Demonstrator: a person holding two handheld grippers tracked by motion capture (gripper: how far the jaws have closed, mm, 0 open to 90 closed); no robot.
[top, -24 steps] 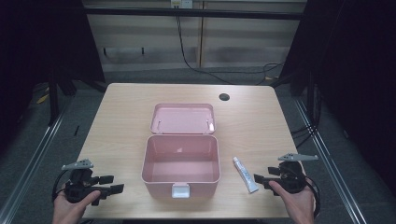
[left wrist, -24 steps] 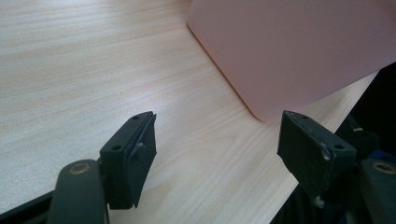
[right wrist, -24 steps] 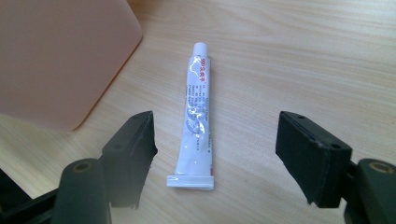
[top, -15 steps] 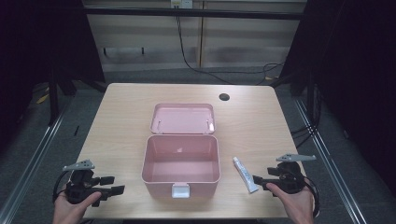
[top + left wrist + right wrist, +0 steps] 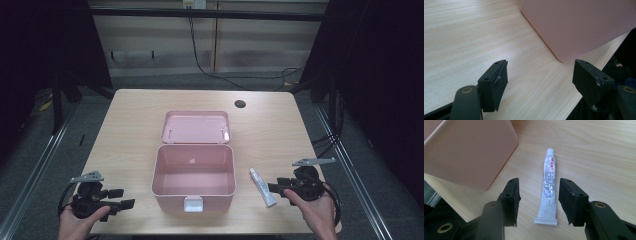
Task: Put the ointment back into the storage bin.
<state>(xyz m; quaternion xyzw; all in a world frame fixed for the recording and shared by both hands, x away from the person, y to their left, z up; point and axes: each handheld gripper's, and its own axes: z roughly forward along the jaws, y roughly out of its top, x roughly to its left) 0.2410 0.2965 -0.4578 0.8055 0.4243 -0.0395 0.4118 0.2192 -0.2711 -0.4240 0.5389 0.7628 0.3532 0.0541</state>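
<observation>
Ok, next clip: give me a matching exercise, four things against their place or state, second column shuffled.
Things:
1. pink box
2. white tube
3. left gripper
4. round hole

Places or states:
A. in the tabletop near the far right corner
B. lying flat between the right gripper's open fingers, not pressed
C. lid swung back, inside empty
D. open over bare wood beside the box's corner

Pairs: 1-C, 2-B, 3-D, 4-A

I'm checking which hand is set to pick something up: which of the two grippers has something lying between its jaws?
The right gripper: the white tube lies between its open jaws, untouched. The left gripper has bare table between its jaws.
</observation>
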